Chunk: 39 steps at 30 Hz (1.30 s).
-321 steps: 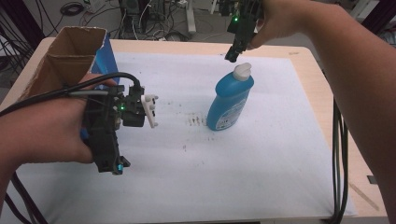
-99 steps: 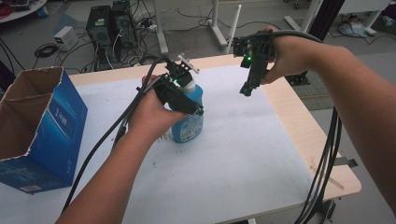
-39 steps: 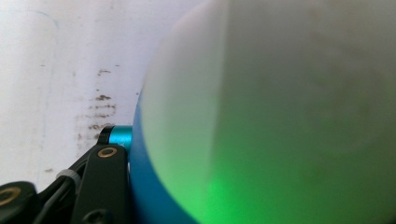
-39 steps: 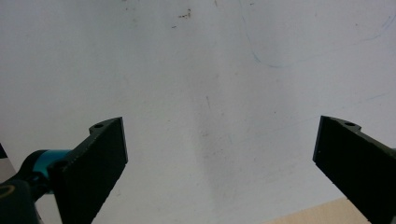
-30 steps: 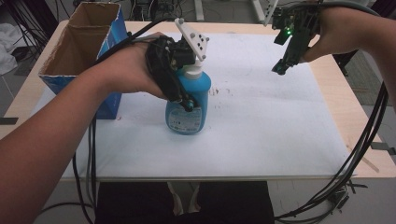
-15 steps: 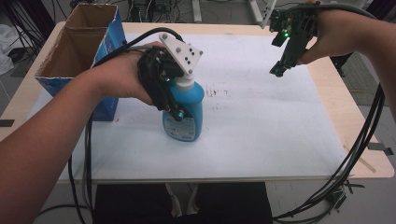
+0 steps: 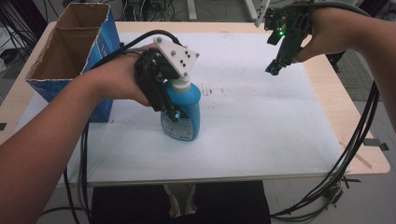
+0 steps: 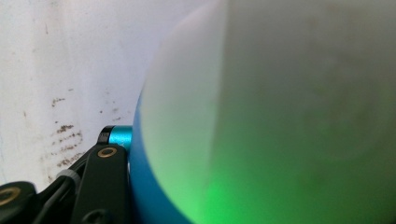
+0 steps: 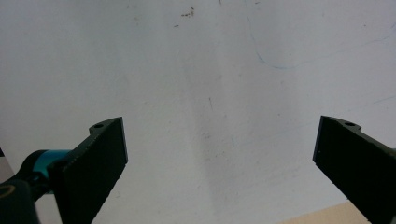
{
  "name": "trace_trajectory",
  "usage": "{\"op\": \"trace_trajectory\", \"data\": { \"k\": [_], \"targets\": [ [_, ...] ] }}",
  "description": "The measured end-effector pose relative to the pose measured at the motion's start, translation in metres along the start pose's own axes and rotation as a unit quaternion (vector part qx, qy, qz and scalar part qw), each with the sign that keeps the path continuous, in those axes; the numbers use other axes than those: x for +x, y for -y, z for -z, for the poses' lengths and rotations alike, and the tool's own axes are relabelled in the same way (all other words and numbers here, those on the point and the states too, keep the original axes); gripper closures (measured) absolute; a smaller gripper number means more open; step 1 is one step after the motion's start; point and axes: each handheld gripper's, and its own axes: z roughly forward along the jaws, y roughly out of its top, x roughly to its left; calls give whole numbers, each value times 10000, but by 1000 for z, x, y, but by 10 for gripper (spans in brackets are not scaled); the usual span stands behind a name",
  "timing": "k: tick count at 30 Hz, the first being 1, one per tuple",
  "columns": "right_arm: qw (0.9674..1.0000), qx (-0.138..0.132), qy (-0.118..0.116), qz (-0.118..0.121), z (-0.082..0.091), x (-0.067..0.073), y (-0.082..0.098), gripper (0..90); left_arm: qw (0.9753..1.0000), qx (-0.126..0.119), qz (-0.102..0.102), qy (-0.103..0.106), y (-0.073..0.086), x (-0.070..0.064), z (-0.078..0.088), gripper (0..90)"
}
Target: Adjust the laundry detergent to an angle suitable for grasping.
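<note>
Blue detergent bottle stands upright on the white sheet near the middle of the table, right of the open cardboard box. In the high view the left gripper is clamped around the bottle's upper body just under the white cap, while the right gripper hangs in the air well apart, over the far right of the sheet. The left gripper view has the pale cap and blue shoulder pressed right against one black jaw. The right gripper view has its jaws spread wide over bare sheet, holding nothing. The bottle seems grasped and ready to carry; the next move likely calls for a steady lift, keeping it upright, toward the box.
</note>
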Motion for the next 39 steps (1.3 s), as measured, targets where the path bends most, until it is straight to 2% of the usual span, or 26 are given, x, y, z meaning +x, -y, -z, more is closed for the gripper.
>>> {"op": "trace_trajectory", "data": {
  "k": [8,19,22,25,33,39],
  "targets": [
    [10000,-28,-7,14,-2,-1,1,23,10000,15,-80,41,0,0,-1,438],
    [10000,-14,-8,-5,-1,-1,2,23,10000,80,15,25,-1,0,-1,426],
    [10000,-3,-5,-14,-1,-1,2,23,9998,135,122,-83,0,0,0,346],
    [10000,3,-10,-20,-2,-1,1,23,9997,122,172,-142,1,-2,2,341],
    [10000,6,-34,6,-3,0,-2,22,9995,121,255,-142,2,-4,7,297],
    [10000,-2,-43,5,-3,-1,-2,23,9989,254,350,-171,4,-7,12,249]
  ]
}}
